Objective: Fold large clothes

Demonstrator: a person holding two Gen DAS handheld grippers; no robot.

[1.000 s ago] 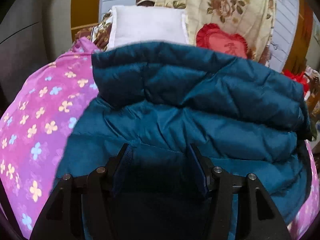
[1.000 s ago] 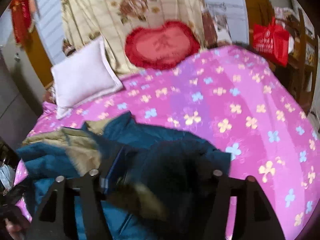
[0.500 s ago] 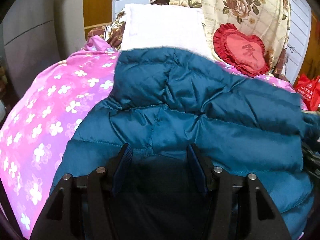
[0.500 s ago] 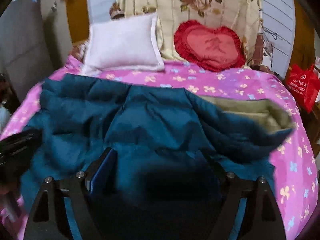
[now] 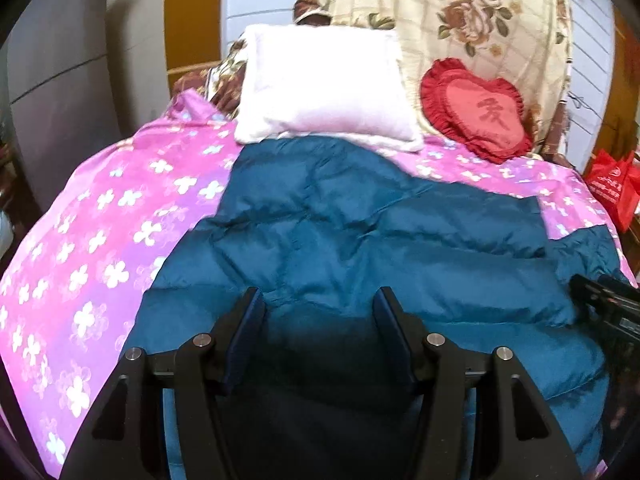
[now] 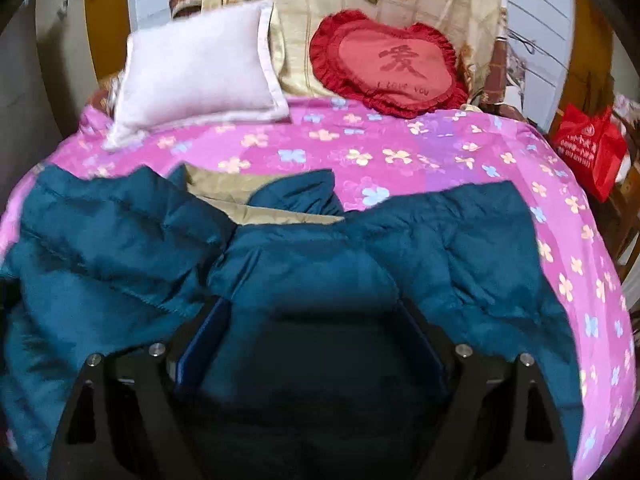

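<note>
Left wrist view: the left gripper (image 5: 318, 304) occupies the lower centre of the frame, its two blue-padded fingers (image 5: 246, 332) held apart with a fold of the teal down jacket (image 5: 360, 240) bulging up between them. The fabric fills the gap, but whether the pads press on it cannot be told. The jacket lies spread across the centre and right of the frame on the pink flowered bedspread (image 5: 100, 232), its far edge just short of the white pillow (image 5: 324, 88) at upper centre. A red heart-shaped cushion (image 5: 478, 110) leans against a cream floral quilt (image 5: 460, 20) at upper right. A red bag (image 5: 612, 188) stands at the right edge. Black parts of the right gripper (image 5: 604, 308) enter at right centre, over the jacket.

Right wrist view: the right gripper (image 6: 312, 320) sits at lower centre; its jaws have just been opening and now stand wide, with a rounded fold of the jacket (image 6: 460, 260) lying between them. The blue left pad (image 6: 204, 340) appears clear of the cloth. The jacket fills the lower and left parts of the frame, with a strip of its tan lining (image 6: 248, 196) exposed at centre left. The bedspread (image 6: 400, 152) shows beyond it, with the pillow (image 6: 200, 68) at upper left, the heart cushion (image 6: 386, 60) at upper centre and the bag (image 6: 588, 148) at the right edge.
</note>
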